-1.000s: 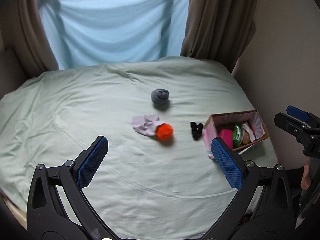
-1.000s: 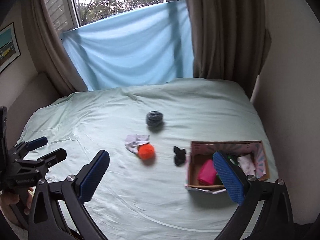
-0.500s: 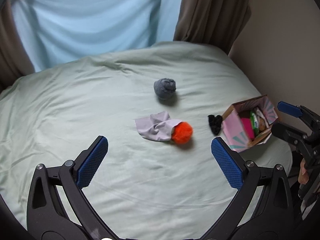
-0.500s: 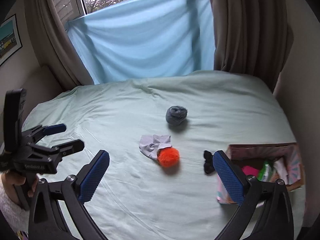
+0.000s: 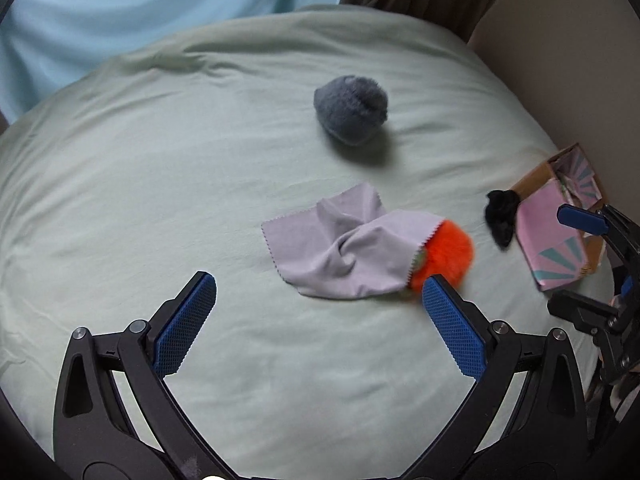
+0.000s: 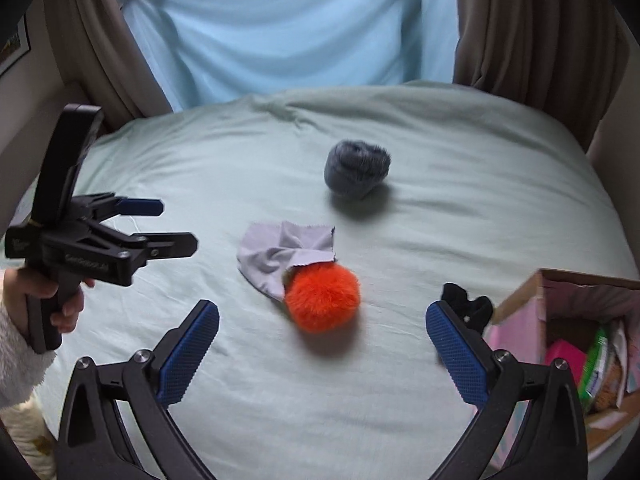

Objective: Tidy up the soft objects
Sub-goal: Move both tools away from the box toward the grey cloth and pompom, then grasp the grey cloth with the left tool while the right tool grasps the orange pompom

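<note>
On the pale green bed lie an orange pompom, a lilac cloth that touches it, a grey fuzzy ball farther back and a small black item beside the pink cardboard box. My left gripper hangs open just short of the cloth. My right gripper is open too, with the pompom just ahead of its fingertips. Both hold nothing.
The box at the bed's right edge holds a pink item and a green packet. A wall and brown curtain stand to the right, a blue sheet behind. A hand holds the left gripper at the bed's left.
Both grippers have moved forward and down toward the bed, so the cloth and the pompom now look much larger and closer. Nothing on the bed has shifted.
</note>
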Tool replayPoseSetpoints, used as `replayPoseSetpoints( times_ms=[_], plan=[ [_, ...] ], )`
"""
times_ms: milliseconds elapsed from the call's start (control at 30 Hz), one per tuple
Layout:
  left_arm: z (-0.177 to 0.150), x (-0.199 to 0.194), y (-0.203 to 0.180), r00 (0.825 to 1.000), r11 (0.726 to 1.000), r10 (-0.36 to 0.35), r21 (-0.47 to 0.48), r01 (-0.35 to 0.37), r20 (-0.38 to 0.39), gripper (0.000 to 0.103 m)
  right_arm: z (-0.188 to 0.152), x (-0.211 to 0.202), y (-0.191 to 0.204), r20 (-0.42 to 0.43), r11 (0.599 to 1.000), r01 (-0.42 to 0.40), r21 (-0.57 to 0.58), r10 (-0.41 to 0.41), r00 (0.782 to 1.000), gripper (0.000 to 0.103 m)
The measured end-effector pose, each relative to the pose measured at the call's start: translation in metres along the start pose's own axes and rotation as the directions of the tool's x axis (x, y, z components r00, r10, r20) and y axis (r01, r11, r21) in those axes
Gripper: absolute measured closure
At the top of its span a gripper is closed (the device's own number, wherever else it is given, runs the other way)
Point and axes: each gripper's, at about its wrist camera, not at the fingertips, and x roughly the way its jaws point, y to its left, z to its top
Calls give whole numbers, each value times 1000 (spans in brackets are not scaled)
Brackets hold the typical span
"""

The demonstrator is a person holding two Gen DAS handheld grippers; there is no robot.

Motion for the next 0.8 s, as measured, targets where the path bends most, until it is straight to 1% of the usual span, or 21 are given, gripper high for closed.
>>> replayPoseSetpoints(
  times_ms=[133, 233, 300, 433, 467, 500, 533, 567, 600, 667, 700, 733, 767, 800],
  plan=[
    [7, 37, 8, 1000, 1000, -15, -16, 15, -12, 0, -1, 37, -4, -21, 1000, -17, -24, 16, 1000, 0],
    [16, 60, 11, 1000, 1000, -20, -16, 20, -17, 0, 0, 57, -5, -27, 999, -27, -43, 26, 999, 0],
    [21, 75, 10, 999, 1000, -25, -6, 25, -24, 0, 1, 72, -7, -40, 998, -39, -53, 37, 998, 6],
    [22, 96, 7, 998, 999, -23, 28, 24, -51, 1, 0, 94, -10, -59, 997, -64, -53, 61, 996, 10],
    [21, 101, 6, 998, 999, -20, 34, 22, -59, 1, -1, 98, -10, -65, 996, -70, -55, 66, 996, 13],
    [19, 106, 6, 998, 999, -20, 37, 23, -66, 1, -2, 102, -10, -71, 996, -75, -57, 71, 995, 19],
    [18, 109, 5, 998, 999, -14, 43, 17, -68, 1, -3, 106, -10, -79, 995, -83, -58, 78, 994, 22],
    [17, 110, 3, 998, 998, -6, 58, 9, -59, 1, -4, 110, -11, -85, 994, -91, -57, 86, 993, 29],
    [16, 111, 0, 999, 997, 0, 74, 4, -54, 1, -4, 112, -12, -89, 994, -98, -55, 93, 992, 34],
    [13, 112, -7, 998, 994, 8, 109, -2, -55, 6, -6, 116, -12, -96, 992, -113, -51, 108, 990, 39],
    [11, 112, -10, 998, 992, 17, 130, -10, -54, 12, -6, 119, -11, -99, 991, -120, -51, 115, 988, 42],
    [9, 112, -14, 998, 988, 24, 155, -15, -52, 20, -6, 121, -11, -102, 991, -126, -51, 121, 987, 44],
    [8, 110, -17, 999, 985, 16, 170, -7, -48, 25, -6, 123, -10, -105, 990, -131, -51, 126, 987, 48],
    [7, 109, -18, 999, 985, 5, 175, 3, -47, 36, -6, 125, -9, -108, 989, -138, -50, 132, 985, 53]
  ],
)
